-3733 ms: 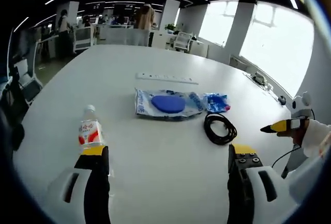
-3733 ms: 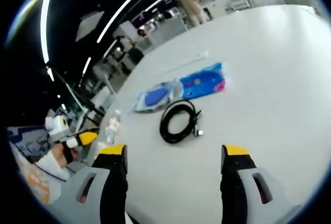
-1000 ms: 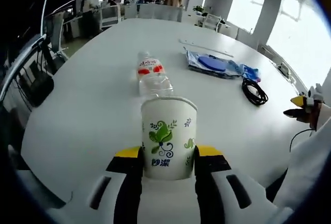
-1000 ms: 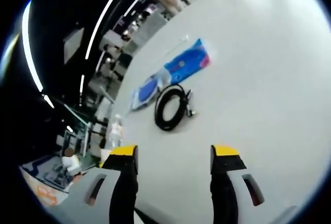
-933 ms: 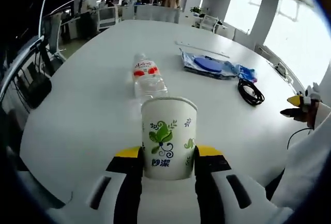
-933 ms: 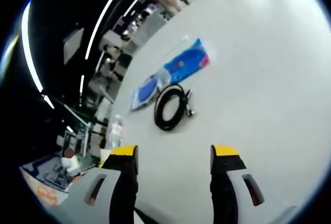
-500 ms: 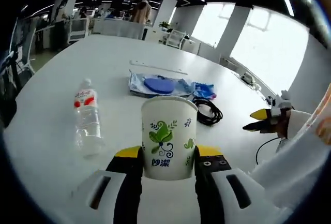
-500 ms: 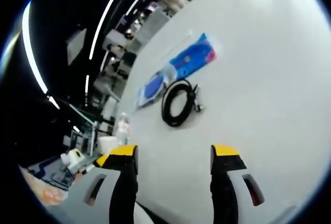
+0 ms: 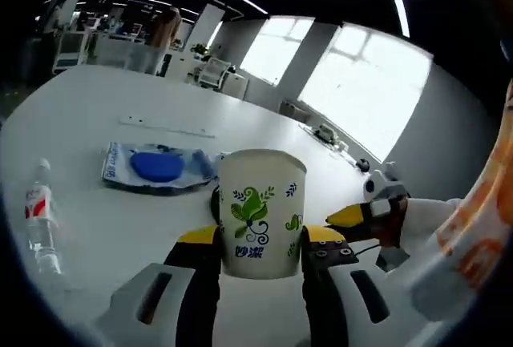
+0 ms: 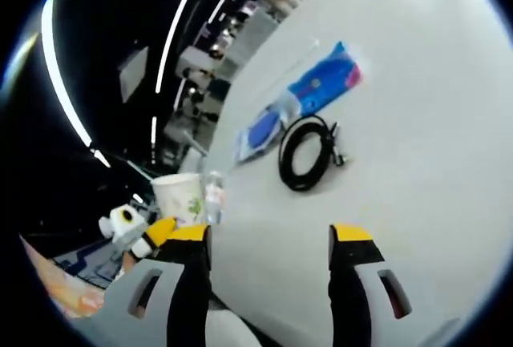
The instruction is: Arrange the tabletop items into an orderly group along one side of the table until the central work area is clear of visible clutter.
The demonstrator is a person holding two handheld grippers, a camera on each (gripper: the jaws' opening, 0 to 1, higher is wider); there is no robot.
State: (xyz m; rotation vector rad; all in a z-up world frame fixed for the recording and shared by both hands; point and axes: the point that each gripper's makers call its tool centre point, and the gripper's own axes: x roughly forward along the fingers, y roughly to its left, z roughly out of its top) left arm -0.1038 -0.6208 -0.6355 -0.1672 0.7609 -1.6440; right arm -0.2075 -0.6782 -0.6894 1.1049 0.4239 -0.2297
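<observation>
The left gripper (image 9: 260, 243) holds a paper cup (image 9: 261, 211) upright between its jaws, which press on the cup's lower sides; the cup is white with a green leaf print, and what it holds cannot be told. In the right gripper view the same cup (image 10: 179, 198) shows at the left, near the table edge.

On the white table (image 9: 96, 235) a clear water bottle (image 9: 38, 219) with a red label stands at the near left. Farther in lies a clear plastic bag (image 9: 156, 167) with a round blue thing inside, and beyond it a long white strip (image 9: 167, 127). The right gripper view shows the bag (image 10: 264, 129), a blue packet (image 10: 327, 80) just to its right, and a coiled black cable (image 10: 306, 155) nearer than both; the bottle (image 10: 213, 195) stands just beside the cup.

The right gripper (image 10: 268, 251) hangs over bare table with its jaws wide apart and nothing between them. It enters the left gripper view at the right (image 9: 361, 217), yellow-tipped.

The room is an open office with large bright windows, strip lights on a dark ceiling, desks and chairs, and a person standing far off.
</observation>
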